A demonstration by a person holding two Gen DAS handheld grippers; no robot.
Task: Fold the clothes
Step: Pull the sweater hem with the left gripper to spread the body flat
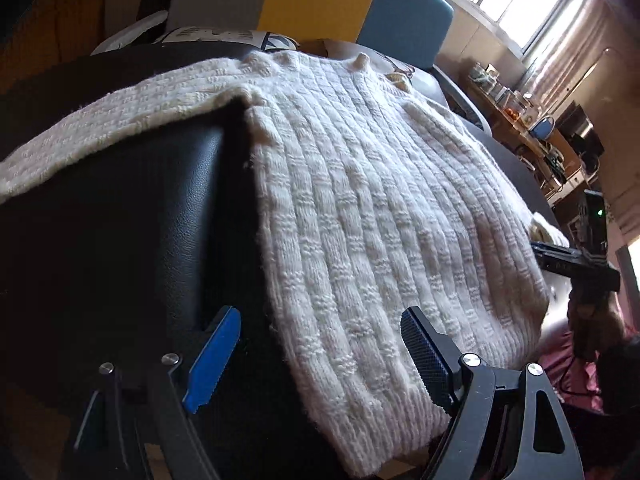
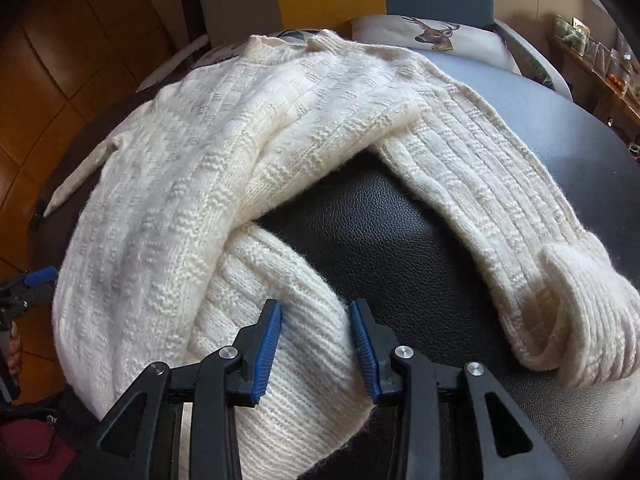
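The left gripper (image 1: 320, 356) is seen wide open and empty over the sweater (image 1: 380, 208). Only in the right wrist view is a folded-over corner shown, bottom centre, with knit sitting between the half-open right gripper (image 2: 316, 344); whether it's pinched can't be told.

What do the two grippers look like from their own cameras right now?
Both are black, with two angular arms with triangular cut-outs, joined by round silver screws. The left gripper has one smooth blue pad and one dark, finely textured pad with a toothed edge. The right gripper has ridged blue pads on both jaws.
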